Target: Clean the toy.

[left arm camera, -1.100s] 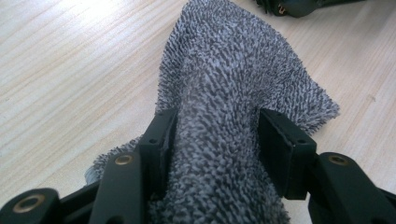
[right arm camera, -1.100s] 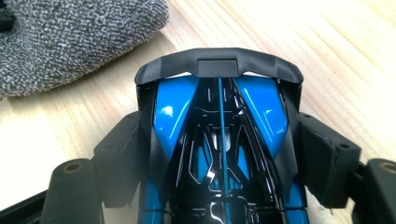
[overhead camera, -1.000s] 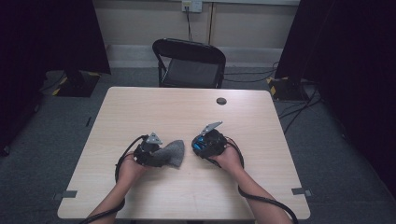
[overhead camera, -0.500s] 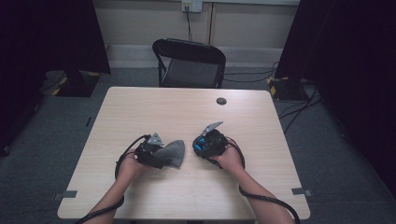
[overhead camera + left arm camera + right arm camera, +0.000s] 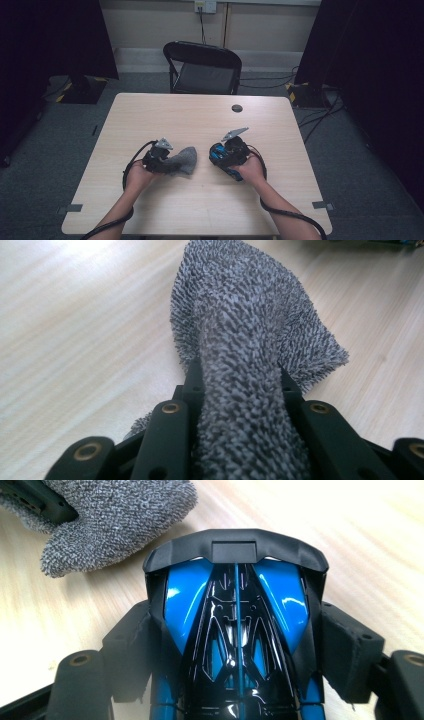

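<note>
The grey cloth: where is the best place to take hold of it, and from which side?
Grip the cloth at its bunched near end, coming in low along the table from the left. There the fabric gathers into a thick ridge; the far end spreads flat. The left tongs pinch this ridge.

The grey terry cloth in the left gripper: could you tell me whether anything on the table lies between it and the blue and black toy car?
Nothing visible does. Bare wooden table separates the grey terry cloth from the blue and black toy car.
</note>
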### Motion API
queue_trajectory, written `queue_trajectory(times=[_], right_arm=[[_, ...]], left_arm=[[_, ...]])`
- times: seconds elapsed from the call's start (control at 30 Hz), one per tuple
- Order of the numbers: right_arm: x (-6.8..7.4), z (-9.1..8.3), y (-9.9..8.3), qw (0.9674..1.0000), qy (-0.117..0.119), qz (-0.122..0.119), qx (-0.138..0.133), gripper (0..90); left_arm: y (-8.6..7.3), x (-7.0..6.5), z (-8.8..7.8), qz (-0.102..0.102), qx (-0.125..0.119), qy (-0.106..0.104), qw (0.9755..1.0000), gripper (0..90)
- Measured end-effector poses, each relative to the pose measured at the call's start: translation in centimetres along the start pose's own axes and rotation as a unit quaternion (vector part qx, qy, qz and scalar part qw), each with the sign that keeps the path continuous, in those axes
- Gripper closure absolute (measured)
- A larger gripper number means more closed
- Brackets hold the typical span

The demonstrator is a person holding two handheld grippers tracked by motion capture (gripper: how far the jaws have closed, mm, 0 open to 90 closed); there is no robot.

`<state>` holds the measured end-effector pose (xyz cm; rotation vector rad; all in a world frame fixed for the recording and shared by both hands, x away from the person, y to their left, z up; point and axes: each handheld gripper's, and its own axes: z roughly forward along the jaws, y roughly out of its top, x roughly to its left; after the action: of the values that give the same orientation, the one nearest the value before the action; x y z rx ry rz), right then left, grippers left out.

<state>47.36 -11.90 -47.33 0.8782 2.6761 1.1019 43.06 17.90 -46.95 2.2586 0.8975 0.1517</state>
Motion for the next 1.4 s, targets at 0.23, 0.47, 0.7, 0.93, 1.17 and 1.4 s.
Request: queue_trajectory(times=[0.23, 0.47, 0.7, 0.93, 1.17, 1.4], right_arm=[[-0.2, -2.1, 0.8, 0.9996, 0.004, 0.005, -0.028, 26.1], [-0.1, -3.4, 1.1, 0.9991, 0.008, 0.006, -0.042, 26.2], [1.1, -3.9, 1.9, 0.9988, 0.021, -0.012, -0.043, 26.1], [2.7, -3.5, 2.9, 0.9978, 0.035, -0.031, -0.046, 26.1], [2.2, -3.4, 2.8, 0.9983, 0.03, -0.022, -0.045, 26.1], [1.9, -3.3, 2.4, 0.9988, 0.021, -0.02, -0.038, 26.1]], left_arm=[[0.4, 0.2, -0.9, -0.014, -0.019, 0.002, 0.9997, 69.3], [2.5, 0.4, -2.4, -0.028, -0.053, 0.005, 0.9982, 70.3], [6.6, 0.5, -2.4, -0.034, -0.066, 0.03, 0.9968, 71.3], [9.4, -0.9, -0.7, 0.004, -0.06, 0.017, 0.998, 71.7], [9.2, -2.3, 0.4, 0.027, -0.048, -0.004, 0.9985, 71.8], [8.6, -2.7, 0.1, 0.035, -0.047, -0.016, 0.9982, 71.8]])
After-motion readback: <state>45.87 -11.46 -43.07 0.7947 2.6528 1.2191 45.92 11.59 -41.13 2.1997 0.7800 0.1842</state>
